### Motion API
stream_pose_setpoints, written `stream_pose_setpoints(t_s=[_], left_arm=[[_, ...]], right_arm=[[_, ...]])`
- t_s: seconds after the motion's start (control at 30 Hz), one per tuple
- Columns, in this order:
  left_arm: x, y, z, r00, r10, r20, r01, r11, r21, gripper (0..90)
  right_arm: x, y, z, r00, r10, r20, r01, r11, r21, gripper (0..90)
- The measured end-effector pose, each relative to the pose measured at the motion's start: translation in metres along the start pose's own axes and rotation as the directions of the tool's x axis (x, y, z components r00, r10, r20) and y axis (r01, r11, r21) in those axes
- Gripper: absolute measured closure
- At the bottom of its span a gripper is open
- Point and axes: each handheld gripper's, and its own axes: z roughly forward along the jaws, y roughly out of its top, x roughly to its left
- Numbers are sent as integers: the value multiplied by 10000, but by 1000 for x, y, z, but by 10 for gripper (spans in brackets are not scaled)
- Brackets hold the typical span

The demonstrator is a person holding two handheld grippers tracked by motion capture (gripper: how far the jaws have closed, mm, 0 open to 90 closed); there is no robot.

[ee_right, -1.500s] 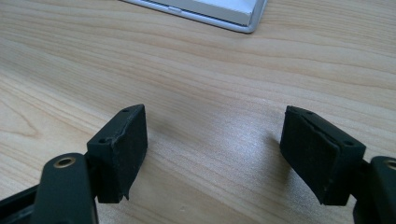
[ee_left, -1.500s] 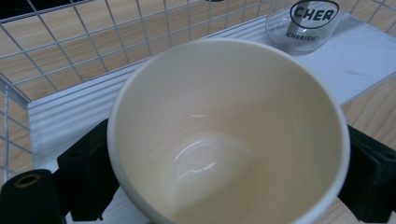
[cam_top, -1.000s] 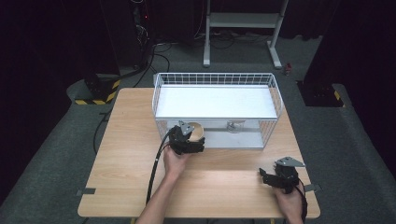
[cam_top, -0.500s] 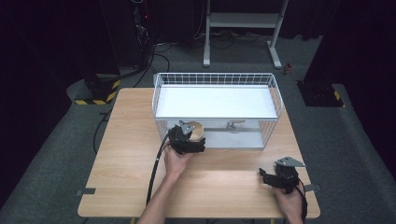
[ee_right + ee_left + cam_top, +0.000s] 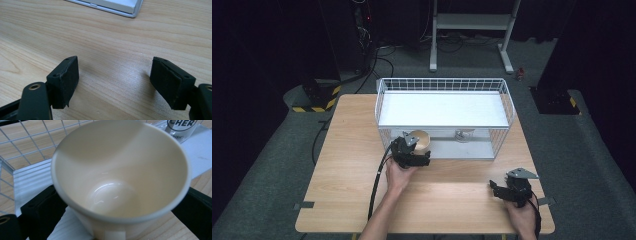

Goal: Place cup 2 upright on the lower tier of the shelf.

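Both grippers are black. The left gripper (image 5: 418, 159) has a thick black cable that trails back along the bare forearm. The right gripper (image 5: 498, 189) carries a grey three-cornered plate on top. Its two jaws are black blocks with flat rubber-like pads (image 5: 71, 80), each with small screw holes; a brass-coloured ring, probably a rivet, sits behind each jaw.

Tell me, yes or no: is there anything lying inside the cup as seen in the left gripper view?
No: the cup shows a bare, glossy cream inside down to its bottom, with nothing in it.
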Motion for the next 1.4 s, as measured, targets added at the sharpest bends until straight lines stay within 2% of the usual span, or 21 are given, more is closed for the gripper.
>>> stream_pose_setpoints(t_s=[0.17,0.47,0.53,0.93,1.4], left_arm=[[2,-5,-3,10000,-87,-35,87,10000,3,61],[0,-9,-2,10000,97,-20,-97,9999,105,111],[-2,-9,-2,9998,124,-126,-123,9998,123,110],[-1,-8,-1,9999,-34,-124,37,9997,227,111],[0,-6,7,9992,-66,-400,81,9992,383,135]], right_arm=[[0,0,0,10000,-4,1,4,10000,-1,232],[0,0,0,10000,-10,-3,10,10000,3,232],[0,0,0,10000,-13,-2,13,10000,4,232],[0,0,0,10000,-12,-1,12,10000,1,232],[0,0,0,10000,-14,6,14,10000,4,231]])
